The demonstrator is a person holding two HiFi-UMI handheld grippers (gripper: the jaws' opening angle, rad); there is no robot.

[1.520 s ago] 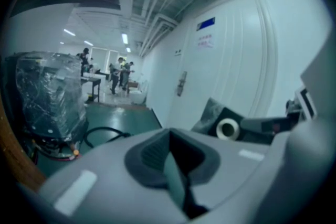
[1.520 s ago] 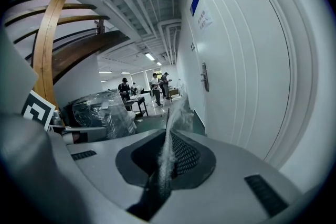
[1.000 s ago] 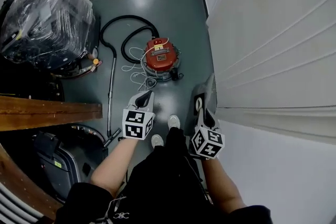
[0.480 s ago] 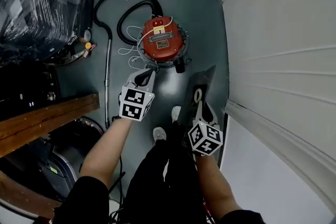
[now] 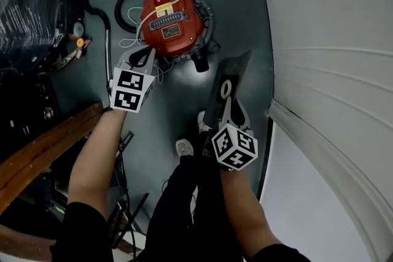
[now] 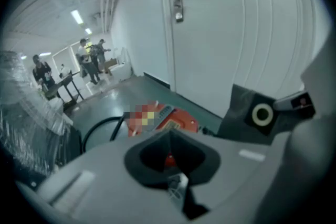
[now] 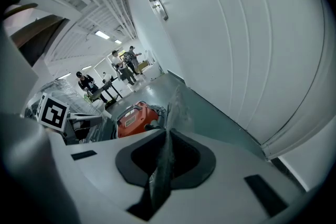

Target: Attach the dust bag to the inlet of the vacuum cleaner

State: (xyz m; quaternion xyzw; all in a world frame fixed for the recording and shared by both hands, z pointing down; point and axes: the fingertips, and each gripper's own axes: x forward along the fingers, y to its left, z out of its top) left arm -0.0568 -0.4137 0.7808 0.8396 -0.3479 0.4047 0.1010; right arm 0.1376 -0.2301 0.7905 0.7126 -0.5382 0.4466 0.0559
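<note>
Barely readable: dust bag (image 7: 160, 165) edge-on in R gripper (image 7: 167, 135) fingers (image 7: 223, 140); vac (image 7: 134, 118) beyond.

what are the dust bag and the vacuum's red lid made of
Dust bag: thin matte grey sheet, likely paper or non-woven fabric, with a pale stiff ring round its hole. Vacuum's red lid: glossy, probably moulded plastic; painted metal possible.
</note>
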